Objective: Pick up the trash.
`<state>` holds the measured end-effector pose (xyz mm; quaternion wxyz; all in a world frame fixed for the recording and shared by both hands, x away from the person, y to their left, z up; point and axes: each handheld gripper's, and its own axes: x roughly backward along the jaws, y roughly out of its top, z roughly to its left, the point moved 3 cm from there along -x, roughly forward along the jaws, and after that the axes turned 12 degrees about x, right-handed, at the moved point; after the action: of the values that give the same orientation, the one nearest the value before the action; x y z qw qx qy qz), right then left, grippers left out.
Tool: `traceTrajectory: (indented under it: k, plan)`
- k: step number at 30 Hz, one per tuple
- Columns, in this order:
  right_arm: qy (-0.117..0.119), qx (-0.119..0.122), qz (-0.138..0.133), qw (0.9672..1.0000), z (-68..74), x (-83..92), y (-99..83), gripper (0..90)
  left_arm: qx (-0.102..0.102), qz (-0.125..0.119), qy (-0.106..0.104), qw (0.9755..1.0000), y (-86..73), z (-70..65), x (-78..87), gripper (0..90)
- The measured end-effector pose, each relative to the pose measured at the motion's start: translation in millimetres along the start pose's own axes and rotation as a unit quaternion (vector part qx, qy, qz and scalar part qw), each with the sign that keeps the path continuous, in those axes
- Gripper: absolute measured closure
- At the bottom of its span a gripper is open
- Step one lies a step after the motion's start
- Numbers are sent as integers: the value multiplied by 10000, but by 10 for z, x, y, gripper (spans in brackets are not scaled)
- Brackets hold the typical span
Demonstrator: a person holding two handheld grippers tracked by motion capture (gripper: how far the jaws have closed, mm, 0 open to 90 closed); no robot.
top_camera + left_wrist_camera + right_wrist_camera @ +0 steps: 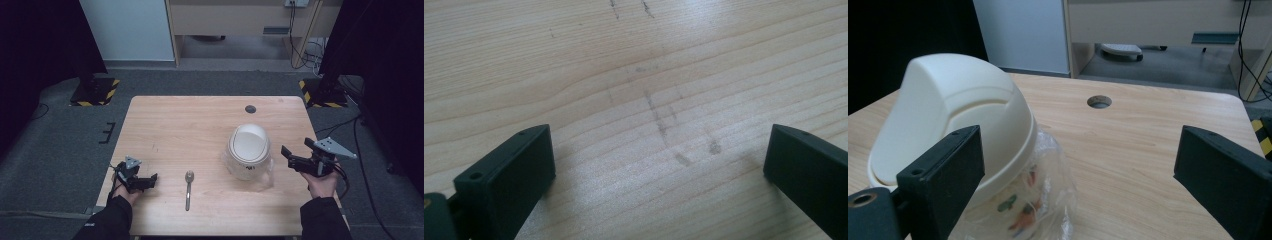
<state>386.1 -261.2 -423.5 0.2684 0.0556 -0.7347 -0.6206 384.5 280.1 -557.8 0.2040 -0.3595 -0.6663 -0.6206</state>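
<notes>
Both pairs of fingers are spread wide and grasp nothing. The left gripper (150, 179) hangs low over bare bench (634, 60), near a metal spoon (188, 189). The right gripper (288, 156) sits just beside a clear jar (248, 167) with a cream domed lid (953, 115). The jar looks light, stiff and slippery; gripping across the lid's rim seems safest.

Table (175, 125) — pale wood grain, grey scuff marks, one dark round hole (250, 109). Jar (248, 167) clear, cream-white lid (248, 143), green and orange shapes inside. Spoon (188, 189) silver-grey. Grippers black — left gripper (150, 181), right gripper (286, 156). Floor plates (95, 91) striped yellow-black.
</notes>
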Motion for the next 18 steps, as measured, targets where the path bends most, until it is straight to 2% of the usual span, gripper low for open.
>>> traceTrajectory:
  k: [7,14,18]
  plan:
    - [84,183,-111,9997,150,-40,156,56,2,-6,3,10000,-1,0,0,0]
    - [399,333,-66,9986,375,-192,270,34,20,-11,20,10000,0,-4,-2,0]
    - [518,283,-14,9983,442,-264,282,25,20,-11,21,10000,0,-4,-2,0]
